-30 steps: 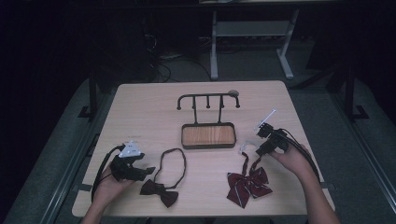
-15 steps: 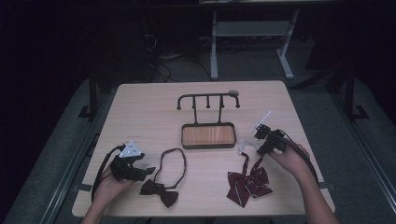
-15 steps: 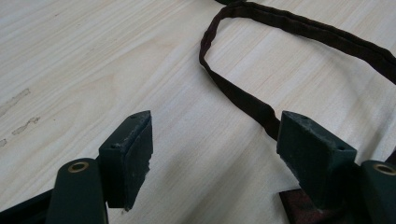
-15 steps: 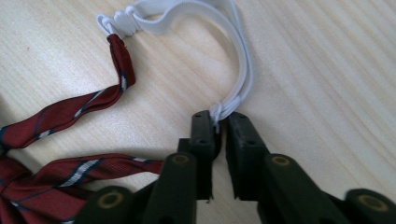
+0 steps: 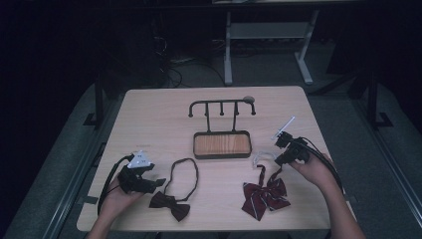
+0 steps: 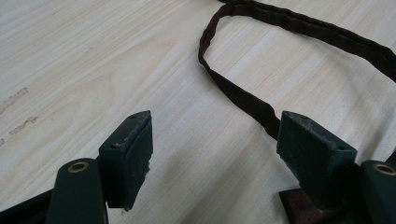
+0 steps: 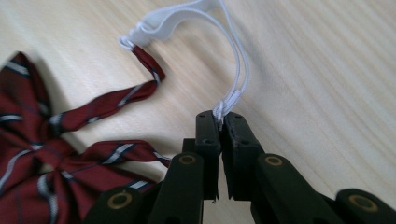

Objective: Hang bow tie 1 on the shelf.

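A red striped bow tie (image 5: 265, 196) lies at the front right of the table, its white elastic band (image 5: 262, 157) trailing toward the back. My right gripper (image 5: 278, 160) has just been closing and is now shut on that white elastic (image 7: 238, 70), pinched at the jaw tips (image 7: 220, 121); the red bow tie (image 7: 42, 154) lies to their left. At the front left lies a dark maroon bow tie (image 5: 170, 204) with a looped strap (image 5: 184, 172). My left gripper (image 5: 154, 183) rests beside it, open (image 6: 215, 135), with the strap (image 6: 243, 98) running past its right pad.
A black hook rack (image 5: 222, 107) with a wooden base tray (image 5: 222, 144) stands at the table's middle. Cables trail from both grippers toward the front edge. Bare tabletop lies at the back left and back right.
The right gripper has settled slightly lower over the white elastic. The left hand and both bow ties have stayed where they were.
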Demonstrator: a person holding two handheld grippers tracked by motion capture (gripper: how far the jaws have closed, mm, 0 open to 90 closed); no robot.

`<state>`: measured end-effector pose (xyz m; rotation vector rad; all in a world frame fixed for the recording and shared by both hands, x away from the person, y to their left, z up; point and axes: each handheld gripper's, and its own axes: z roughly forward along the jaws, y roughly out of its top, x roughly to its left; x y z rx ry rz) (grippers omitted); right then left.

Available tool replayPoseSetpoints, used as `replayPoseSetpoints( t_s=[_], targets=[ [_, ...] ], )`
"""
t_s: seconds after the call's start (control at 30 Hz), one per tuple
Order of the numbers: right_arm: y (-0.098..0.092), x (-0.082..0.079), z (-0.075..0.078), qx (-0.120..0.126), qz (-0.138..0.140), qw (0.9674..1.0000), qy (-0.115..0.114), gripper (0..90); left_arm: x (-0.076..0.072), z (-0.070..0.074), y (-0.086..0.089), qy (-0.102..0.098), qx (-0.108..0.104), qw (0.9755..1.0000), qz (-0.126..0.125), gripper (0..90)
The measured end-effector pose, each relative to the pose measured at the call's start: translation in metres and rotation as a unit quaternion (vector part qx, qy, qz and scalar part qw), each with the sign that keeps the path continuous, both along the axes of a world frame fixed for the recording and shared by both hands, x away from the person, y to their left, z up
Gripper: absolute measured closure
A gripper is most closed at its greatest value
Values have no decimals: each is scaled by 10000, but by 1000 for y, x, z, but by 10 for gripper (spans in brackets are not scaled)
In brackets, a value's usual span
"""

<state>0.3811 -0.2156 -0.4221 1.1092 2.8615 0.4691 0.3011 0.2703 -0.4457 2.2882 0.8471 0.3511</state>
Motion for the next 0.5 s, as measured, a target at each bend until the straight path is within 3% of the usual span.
replayPoseSetpoints(
  t_s=[0.5],
  targets=[
    [5, -12, 39, 327, 489, 9982, -135, 848, 0, -1, -1, 24, 2, 10000, -2, 272]
  ],
)
